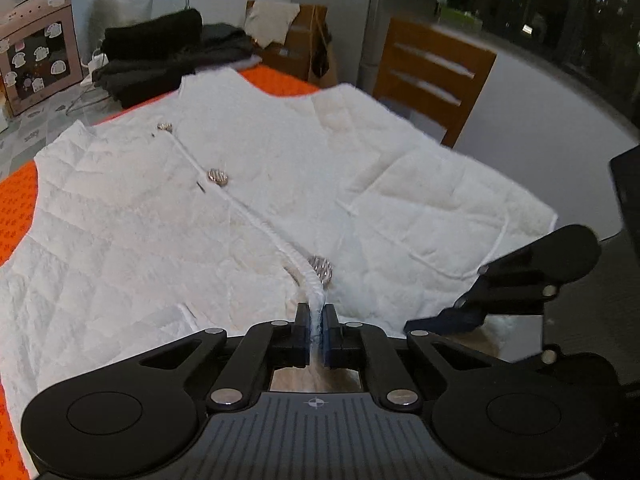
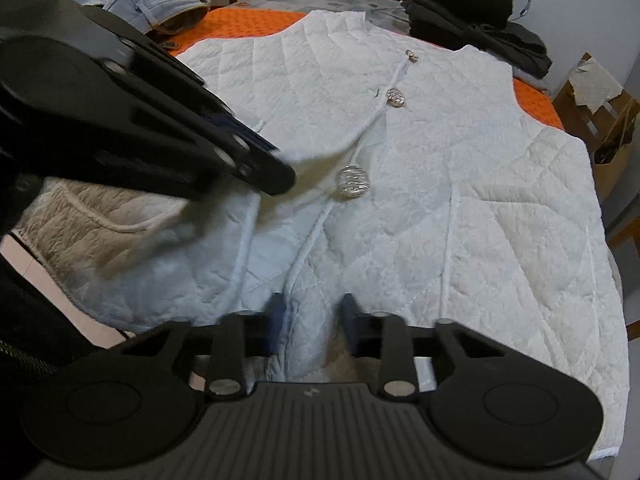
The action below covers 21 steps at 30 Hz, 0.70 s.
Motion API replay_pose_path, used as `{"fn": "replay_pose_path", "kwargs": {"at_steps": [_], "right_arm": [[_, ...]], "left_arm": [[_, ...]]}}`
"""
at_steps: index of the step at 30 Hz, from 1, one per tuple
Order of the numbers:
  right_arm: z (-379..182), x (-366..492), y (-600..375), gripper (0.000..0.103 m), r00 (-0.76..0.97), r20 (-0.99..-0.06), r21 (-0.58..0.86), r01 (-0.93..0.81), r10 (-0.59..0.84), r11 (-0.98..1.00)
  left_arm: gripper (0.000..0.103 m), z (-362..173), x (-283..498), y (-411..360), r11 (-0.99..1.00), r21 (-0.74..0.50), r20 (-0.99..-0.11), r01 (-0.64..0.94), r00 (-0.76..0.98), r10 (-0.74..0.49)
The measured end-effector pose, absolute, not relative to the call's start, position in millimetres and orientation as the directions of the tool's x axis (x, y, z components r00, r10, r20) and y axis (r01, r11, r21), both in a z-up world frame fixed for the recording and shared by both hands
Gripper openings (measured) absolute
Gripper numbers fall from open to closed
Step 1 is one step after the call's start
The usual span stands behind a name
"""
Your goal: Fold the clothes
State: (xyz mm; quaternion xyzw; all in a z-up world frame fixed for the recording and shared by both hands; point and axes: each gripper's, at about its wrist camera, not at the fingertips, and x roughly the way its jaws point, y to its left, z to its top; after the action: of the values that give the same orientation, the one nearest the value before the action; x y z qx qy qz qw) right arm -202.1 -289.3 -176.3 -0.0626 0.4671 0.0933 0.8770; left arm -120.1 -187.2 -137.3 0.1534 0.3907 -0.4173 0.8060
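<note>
Left wrist view: a counter under an orange dotted cloth [image 1: 18, 208] carries a white quilted vest [image 1: 160, 240], spread flat and front up, stitched in diamonds with corded trim along its edges and pockets. Beyond it sit a stack of dark folded clothes [image 1: 160, 52] and a wooden chair [image 1: 432, 72]. 3 ribbed metallic buttons [image 1: 321, 269] run down the vest's front opening. The left tool [image 1: 316, 326] is pinched nearly closed on the corded front edge at the hem. In the right wrist view, the right tool [image 2: 312, 320] stands narrowly apart over a fold of hem fabric; I cannot tell whether its pads press it.
</note>
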Motion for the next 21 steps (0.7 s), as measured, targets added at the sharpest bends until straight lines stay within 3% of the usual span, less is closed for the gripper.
{"fn": "replay_pose_path", "kwargs": {"at_steps": [1, 9, 13, 19, 21], "right_arm": [[-175.9, -201.8, -290.1, 0.010, 0.550, -0.829, -0.026, -0.213, 0.098, 0.977], [-167.0, -199.3, -276.7, 0.009, 0.549, -0.825, -0.014, -0.254, 0.133, 0.967], [-171.6, -196.8, -274.5, 0.028, 0.520, -0.840, 0.010, -0.273, 0.156, 0.962], [-155.5, -208.2, -285.7, 0.030, 0.521, -0.841, 0.013, -0.248, 0.145, 0.969], [-145.8, -211.2, -292.1, 0.030, 0.534, -0.834, 0.015, -0.224, 0.135, 0.975]], "left_arm": [[0.008, -135.7, -119.8, -186.0, 0.606, -0.084, -0.755, 0.791, 0.346, -0.557], [0.009, -129.0, -121.8, -185.2, 0.594, -0.113, -0.748, 0.797, 0.325, -0.579], [0.019, -140.3, -118.9, -193.5, 0.577, -0.157, -0.783, 0.802, 0.255, -0.567], [0.038, -133.7, -116.2, -172.0, 0.583, -0.239, -0.725, 0.777, 0.256, -0.639], [0.039, -127.4, -111.6, -156.8, 0.615, -0.264, -0.702, 0.743, 0.289, -0.651]]}}
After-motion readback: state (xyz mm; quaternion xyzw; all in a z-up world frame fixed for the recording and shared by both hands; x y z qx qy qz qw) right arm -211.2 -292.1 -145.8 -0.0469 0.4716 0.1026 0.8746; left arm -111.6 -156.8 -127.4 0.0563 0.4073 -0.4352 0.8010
